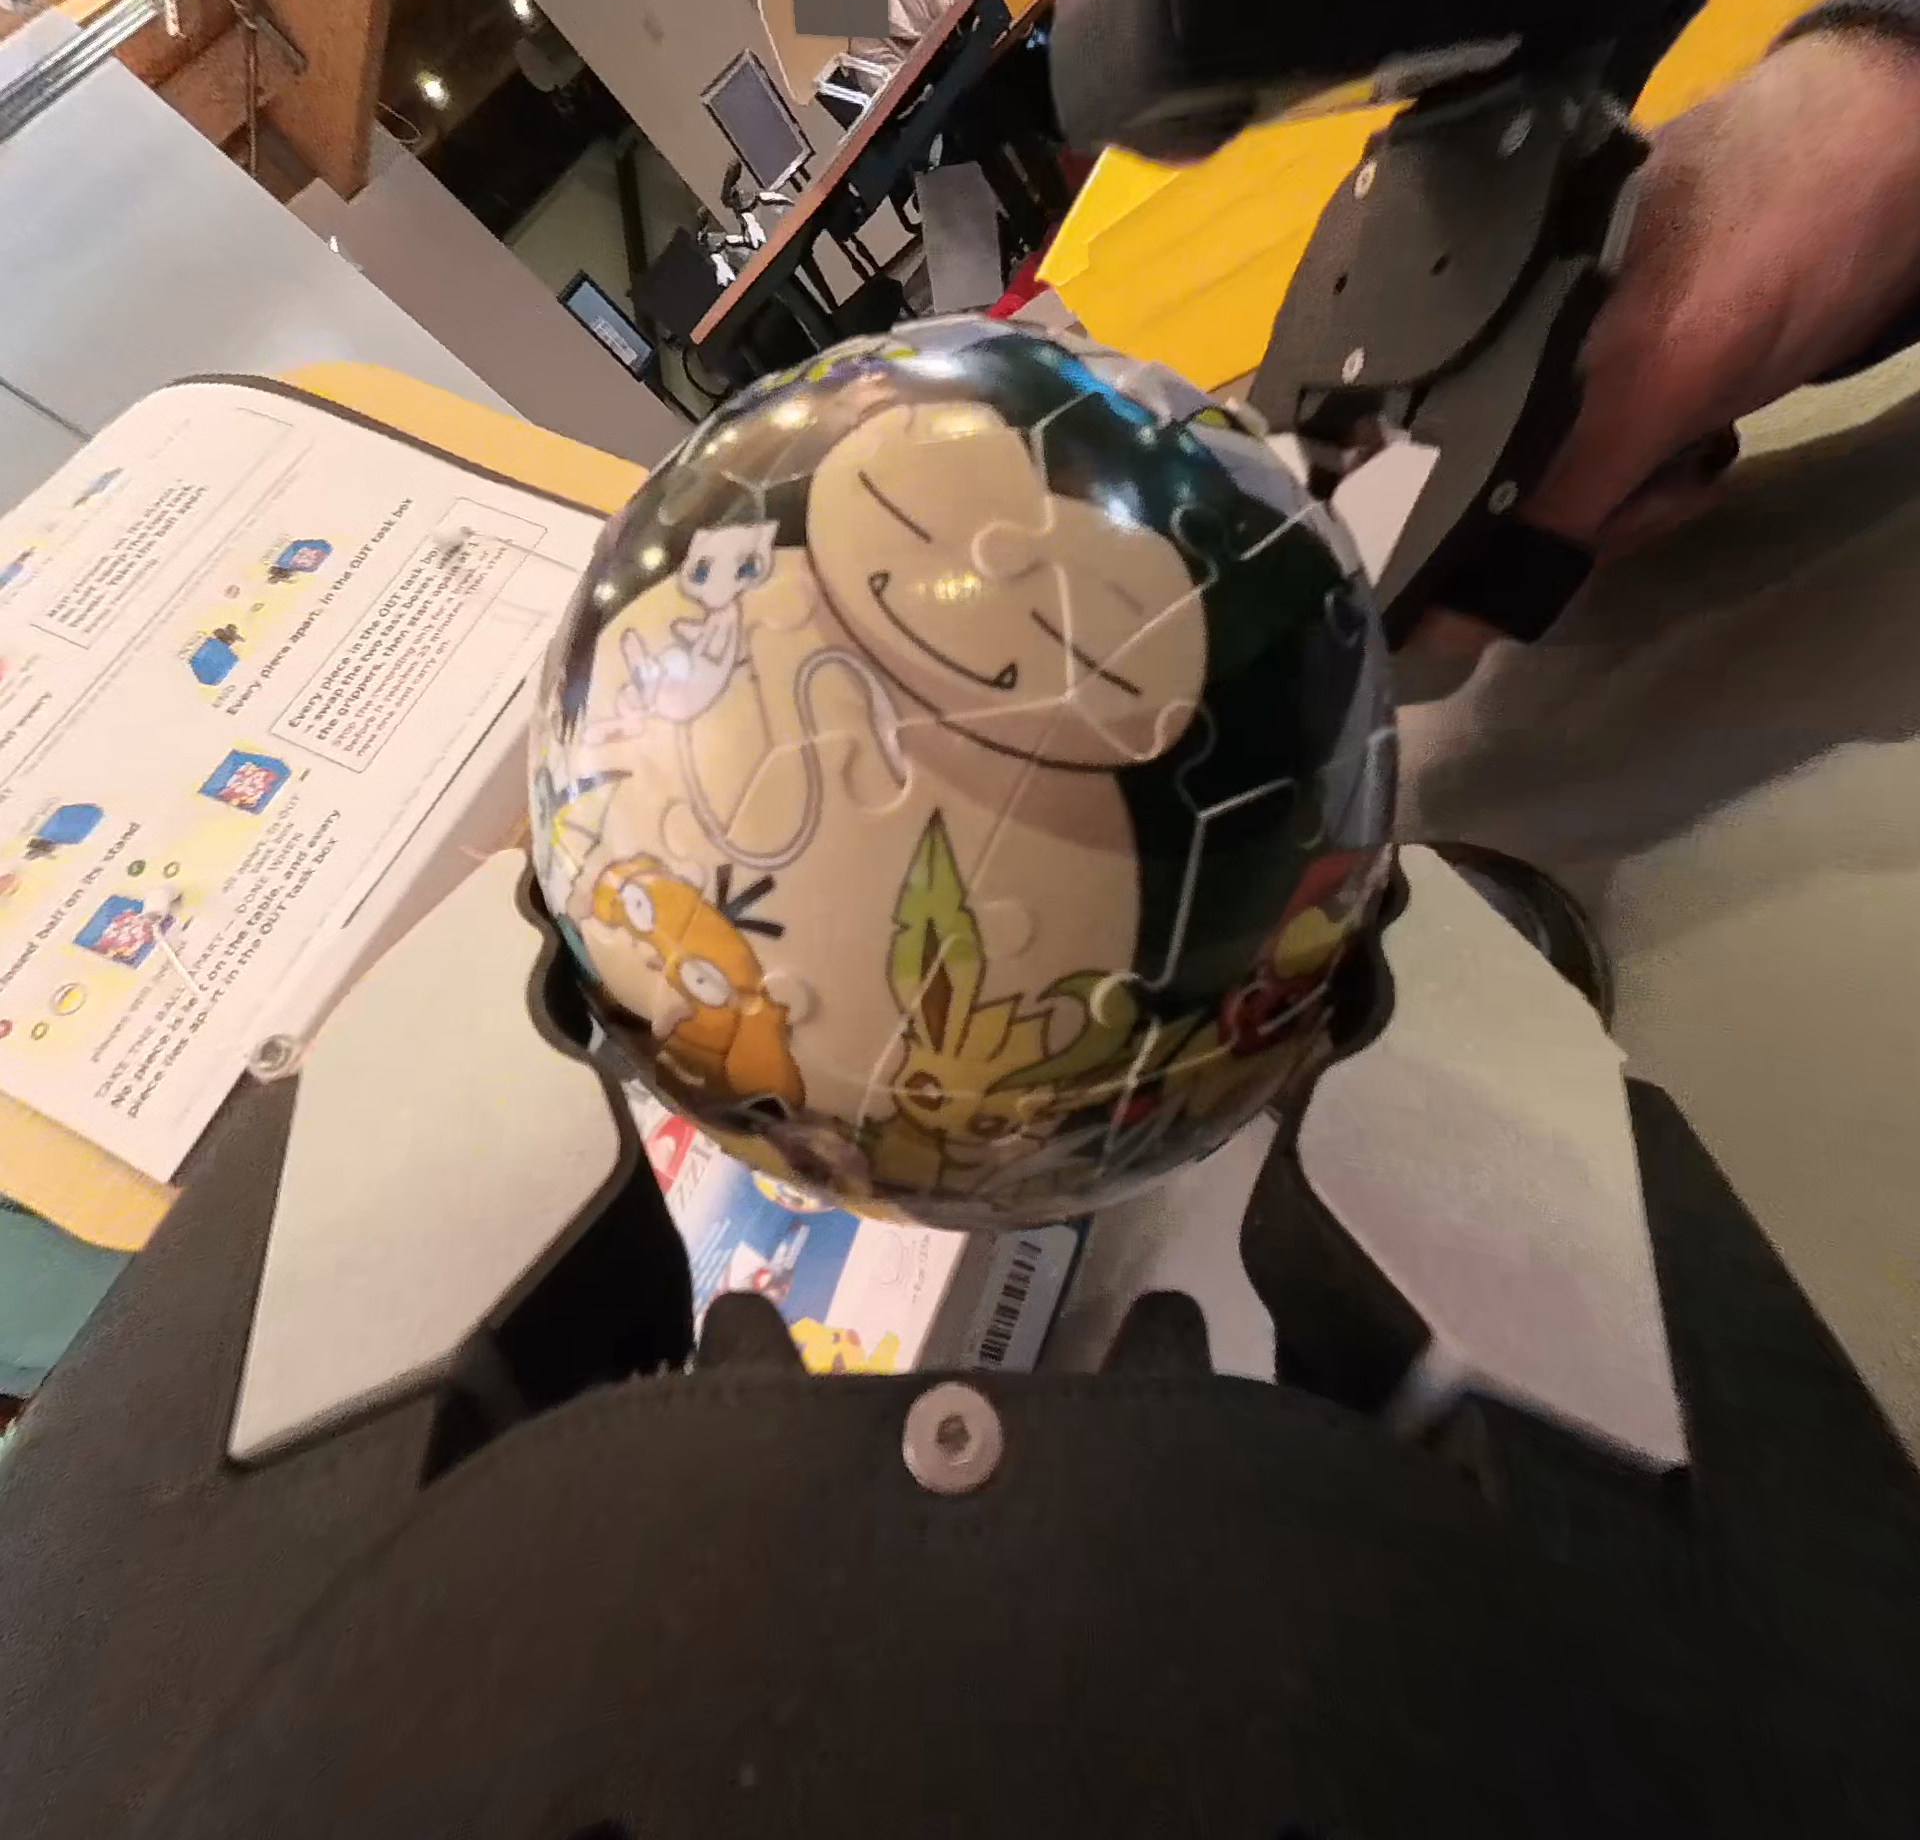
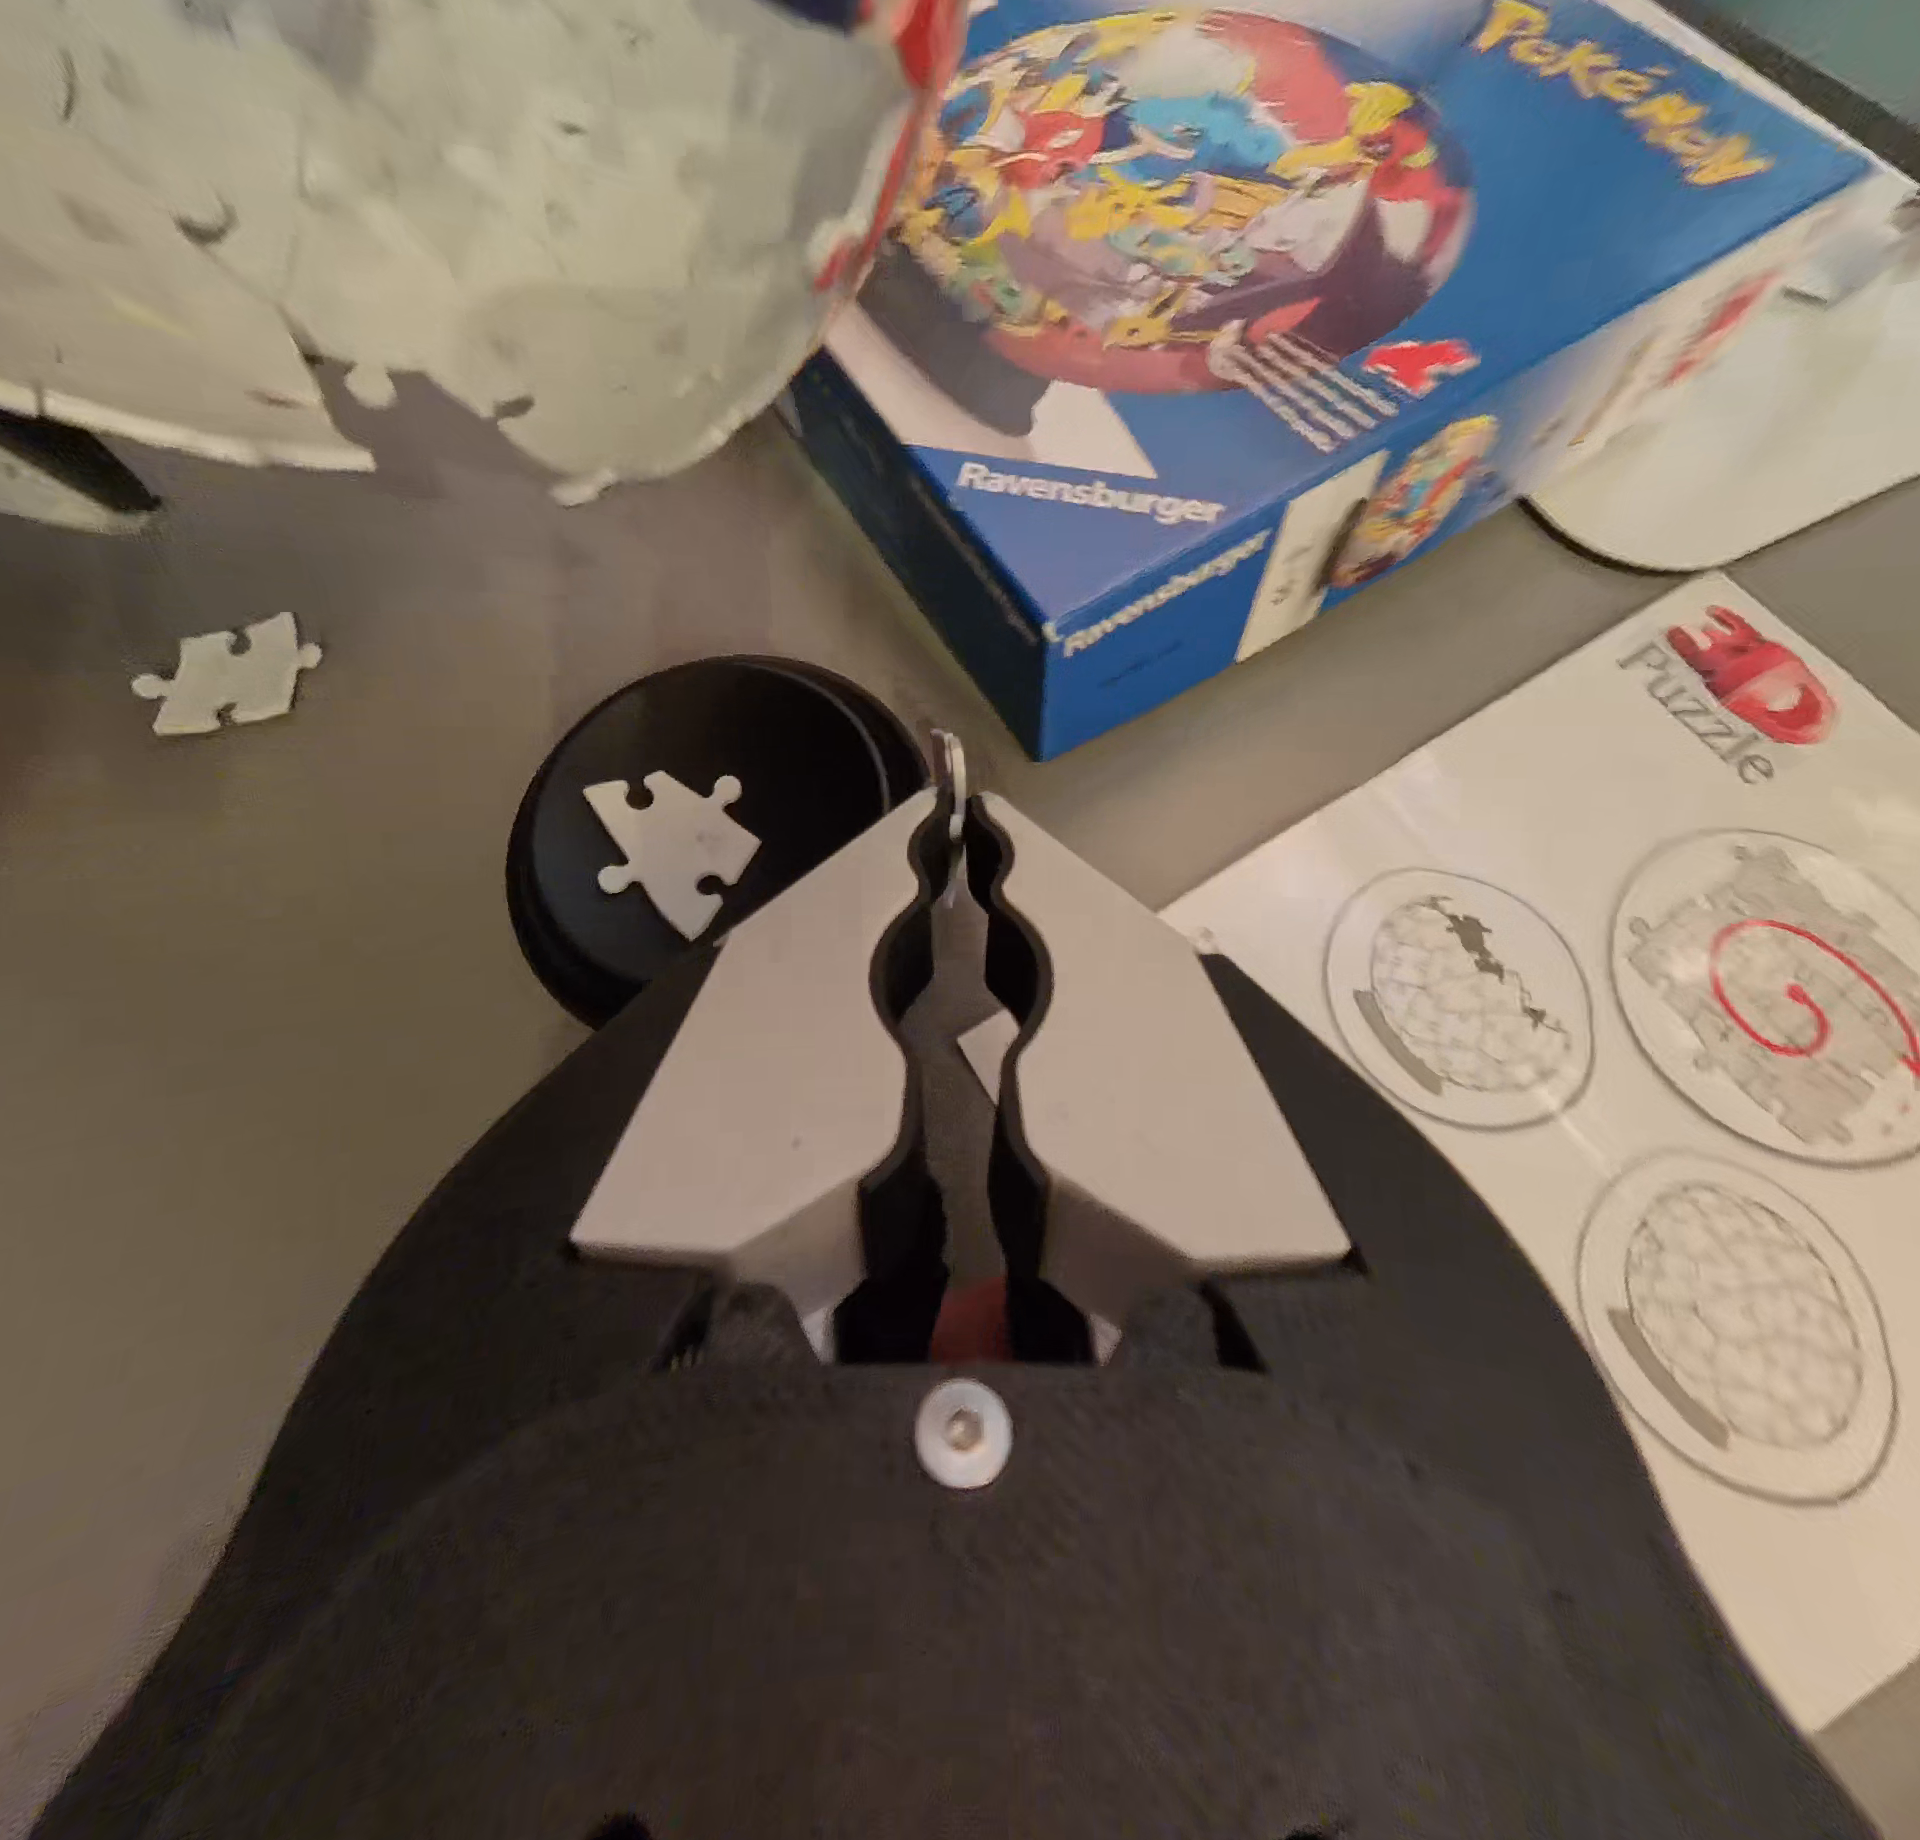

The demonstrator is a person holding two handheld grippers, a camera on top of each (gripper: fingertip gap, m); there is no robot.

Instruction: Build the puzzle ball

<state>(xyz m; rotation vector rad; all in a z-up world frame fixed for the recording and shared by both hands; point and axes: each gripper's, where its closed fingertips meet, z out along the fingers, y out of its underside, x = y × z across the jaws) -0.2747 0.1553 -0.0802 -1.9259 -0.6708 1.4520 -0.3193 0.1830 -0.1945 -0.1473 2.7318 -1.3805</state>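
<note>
Puzzle ball in left gripper; piece in right gripper

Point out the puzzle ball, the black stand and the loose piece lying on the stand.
puzzle ball (image 1: 961, 772), left wrist view, printed front.
black stand (image 2: 774, 725), right wrist view, bare top.
loose piece (image 2: 675, 845), right wrist view, its middle.

The left wrist camera sat behind its own fingers and looked forward and slightly upward along them, very close to the puzzle ball that filled the middle of its view, with the room tilted behind. The right wrist camera looked steeply down along its fingers at the grey tabletop, close above it. Both views took in the blue puzzle box, seen in the left view only as a strip under the ball.
</note>
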